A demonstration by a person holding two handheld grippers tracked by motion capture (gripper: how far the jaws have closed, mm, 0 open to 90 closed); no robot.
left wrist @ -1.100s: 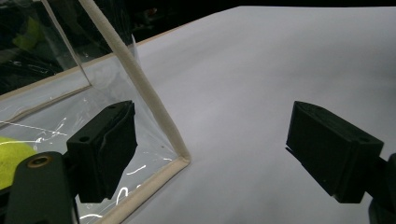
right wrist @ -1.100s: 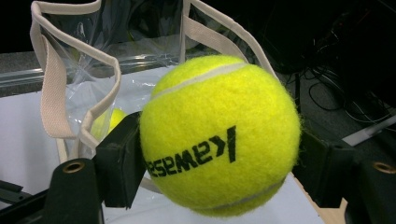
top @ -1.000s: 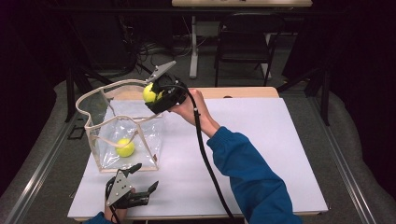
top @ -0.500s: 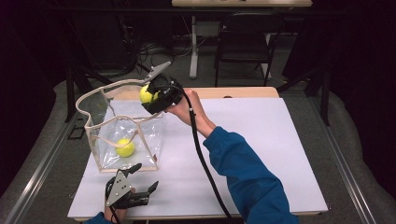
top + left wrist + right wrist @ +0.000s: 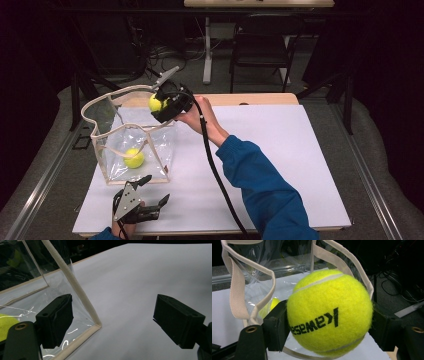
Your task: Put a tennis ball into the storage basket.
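A clear plastic bag (image 5: 114,140) with white trim and handles stands open at the table's left. One yellow tennis ball (image 5: 133,158) lies on its bottom. My right gripper (image 5: 161,103) is shut on a second tennis ball (image 5: 329,312), and holds it over the bag's far right rim; both black pads press the ball's sides. In the right gripper view the ball inside (image 5: 272,305) peeks out behind the held one. My left gripper (image 5: 146,191) rests open near the table's front edge, just in front of the bag's corner (image 5: 96,325), nothing between its jaws.
White table top (image 5: 280,160) stretches to the right of the bag. The right gripper's black cable (image 5: 212,165) trails across it toward the front. Chairs and table legs (image 5: 207,50) stand behind the table in the dark.
The right gripper with its ball has drifted slightly left and away, toward the bag's opening. The left gripper has stayed put.
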